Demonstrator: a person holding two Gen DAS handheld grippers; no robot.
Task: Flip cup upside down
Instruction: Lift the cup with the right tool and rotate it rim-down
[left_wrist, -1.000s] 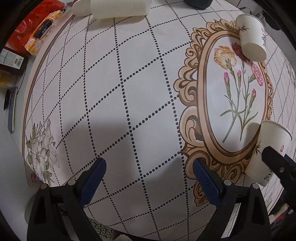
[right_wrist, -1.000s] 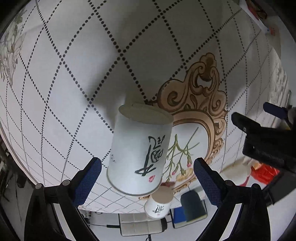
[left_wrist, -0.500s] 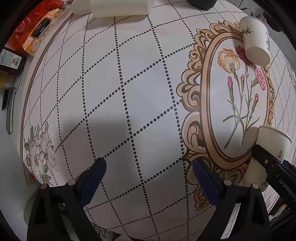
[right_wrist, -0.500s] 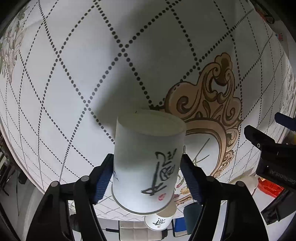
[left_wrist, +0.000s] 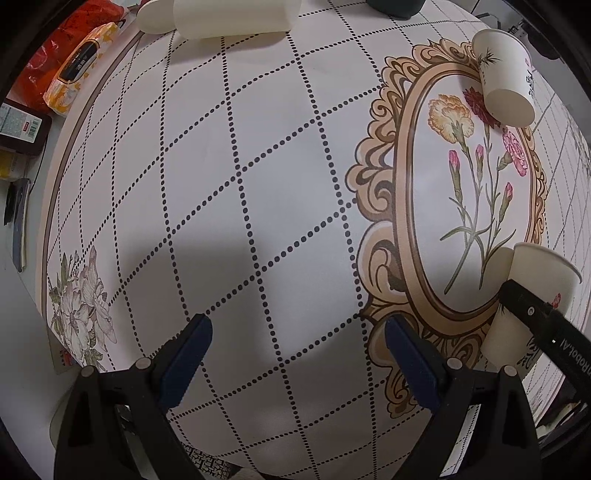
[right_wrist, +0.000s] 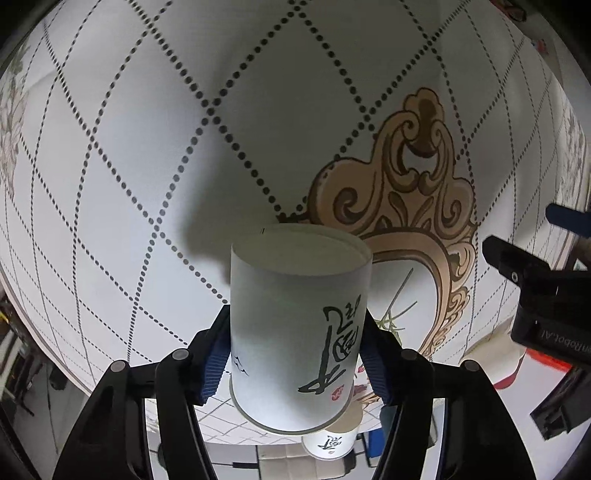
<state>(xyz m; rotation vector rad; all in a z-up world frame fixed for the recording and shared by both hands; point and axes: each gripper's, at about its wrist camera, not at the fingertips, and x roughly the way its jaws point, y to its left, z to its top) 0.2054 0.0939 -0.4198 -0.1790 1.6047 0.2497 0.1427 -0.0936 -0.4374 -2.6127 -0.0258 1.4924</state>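
Right gripper (right_wrist: 295, 354): blue pads clamped on either side of paper cup (right_wrist: 295, 325), held between its fingers. Left gripper (left_wrist: 295, 354): spread wide, nothing between fingers, over patterned tablecloth (left_wrist: 258, 166)

Cup (right_wrist: 299, 325) between claw fingers (right_wrist: 213, 354) (above tablecloth (right_wrist: 184, 129))

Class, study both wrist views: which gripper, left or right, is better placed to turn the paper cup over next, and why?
Right. The right gripper is shut on the paper cup, its blue pads pressing both sides. The left gripper is open with only the tablecloth between its fingers, so it would probably need to reach first.
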